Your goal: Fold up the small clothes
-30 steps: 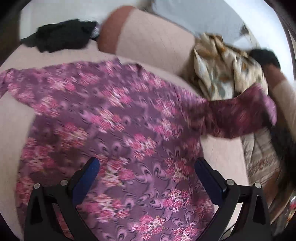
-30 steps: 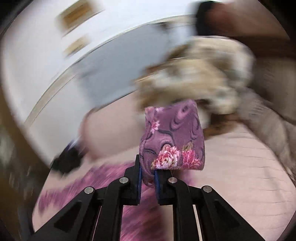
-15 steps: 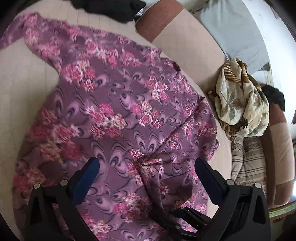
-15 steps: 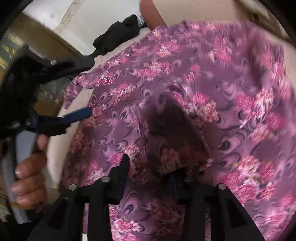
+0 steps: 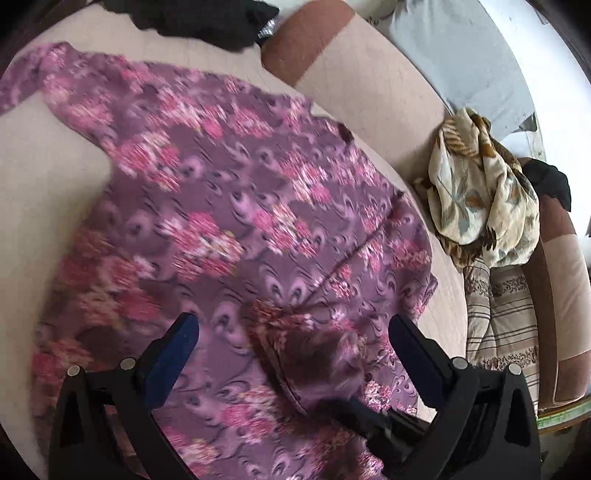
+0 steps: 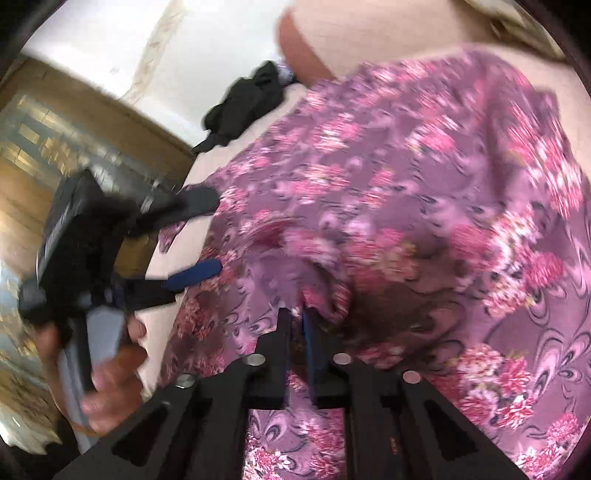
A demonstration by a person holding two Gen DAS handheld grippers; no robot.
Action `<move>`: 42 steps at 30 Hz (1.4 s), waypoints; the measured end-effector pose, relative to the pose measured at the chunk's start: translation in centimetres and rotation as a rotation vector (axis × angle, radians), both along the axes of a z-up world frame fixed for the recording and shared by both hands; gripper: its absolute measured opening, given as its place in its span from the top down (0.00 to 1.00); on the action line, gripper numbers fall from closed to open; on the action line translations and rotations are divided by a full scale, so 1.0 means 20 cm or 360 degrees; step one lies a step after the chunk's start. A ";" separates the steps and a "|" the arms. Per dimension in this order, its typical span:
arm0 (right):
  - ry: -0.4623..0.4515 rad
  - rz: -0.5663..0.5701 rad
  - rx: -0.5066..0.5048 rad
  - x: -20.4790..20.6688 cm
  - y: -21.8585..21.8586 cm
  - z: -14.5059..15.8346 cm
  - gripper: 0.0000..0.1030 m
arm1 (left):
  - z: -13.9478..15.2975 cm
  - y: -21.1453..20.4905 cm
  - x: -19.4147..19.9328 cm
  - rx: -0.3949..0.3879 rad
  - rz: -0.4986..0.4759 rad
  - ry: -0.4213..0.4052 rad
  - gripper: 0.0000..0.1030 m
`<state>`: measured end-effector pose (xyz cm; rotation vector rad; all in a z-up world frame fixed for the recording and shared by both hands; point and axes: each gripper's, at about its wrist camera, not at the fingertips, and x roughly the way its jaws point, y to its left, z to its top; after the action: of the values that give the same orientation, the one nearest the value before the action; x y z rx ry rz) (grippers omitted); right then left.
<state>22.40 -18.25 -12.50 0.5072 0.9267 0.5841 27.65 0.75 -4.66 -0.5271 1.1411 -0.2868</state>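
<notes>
A purple top with pink flowers [image 5: 229, 221] lies spread on a beige sofa seat [image 5: 40, 162]; one sleeve [image 5: 22, 85] stretches to the far left. The right sleeve [image 5: 314, 350] is folded in over the body. My left gripper [image 5: 291, 339] is open and empty, hovering above the lower part of the top. My right gripper [image 6: 297, 325] is shut on the sleeve's cuff [image 6: 325, 299] and rests low on the garment [image 6: 424, 184]; it shows in the left wrist view [image 5: 362, 417] at the bottom. The left gripper also shows in the right wrist view [image 6: 199, 236], at the garment's left edge.
A black garment [image 5: 207, 18] lies at the far end of the seat. A cream leaf-print cloth [image 5: 480, 192] is heaped at the right over a striped cushion [image 5: 498, 317]. The sofa backrest [image 5: 369, 81] runs behind. A grey pillow [image 5: 461, 55] leans at the back.
My right gripper carried the sleeve from high at the right down and inward over the body and has closed on the cuff. My left gripper stayed open and shifted slightly above the top.
</notes>
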 end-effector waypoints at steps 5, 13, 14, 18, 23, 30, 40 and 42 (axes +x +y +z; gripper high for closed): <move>-0.0002 0.0370 -0.0101 -0.09 0.23 0.05 0.85 | 0.07 0.08 0.01 0.0080 0.0032 -0.0029 0.01; -0.0074 0.0016 -0.0135 0.03 -0.22 0.18 0.51 | -0.21 -0.09 -0.03 0.0321 -0.0115 0.0343 0.05; -0.0049 -0.0116 -0.0122 0.07 -0.34 0.16 0.51 | -0.24 -0.12 -0.05 0.0294 -0.0122 0.0376 0.10; 0.0043 -0.0500 0.0031 0.15 -0.71 0.11 0.51 | -0.24 -0.23 -0.11 0.0446 -0.0193 0.0320 0.34; 0.0274 -0.0722 0.0265 0.31 -0.93 0.01 0.55 | -0.20 -0.12 -0.14 0.0385 -0.0109 0.0291 0.95; 0.0387 -0.0794 0.0318 0.54 -1.03 -0.17 0.59 | -0.05 0.03 -0.40 0.0488 -0.0035 0.0038 0.95; 0.0399 -0.0885 0.0313 0.56 -1.15 -0.20 0.93 | -0.14 0.03 -0.38 0.0516 -0.0026 0.0129 0.95; 0.0334 -0.0906 0.0301 0.54 -1.16 -0.15 0.95 | -0.14 0.02 -0.38 0.0564 -0.0030 0.0096 0.95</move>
<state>33.20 -41.42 -15.41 0.9755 0.8749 0.1001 19.99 1.14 -7.50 -0.2134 1.2235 -0.0807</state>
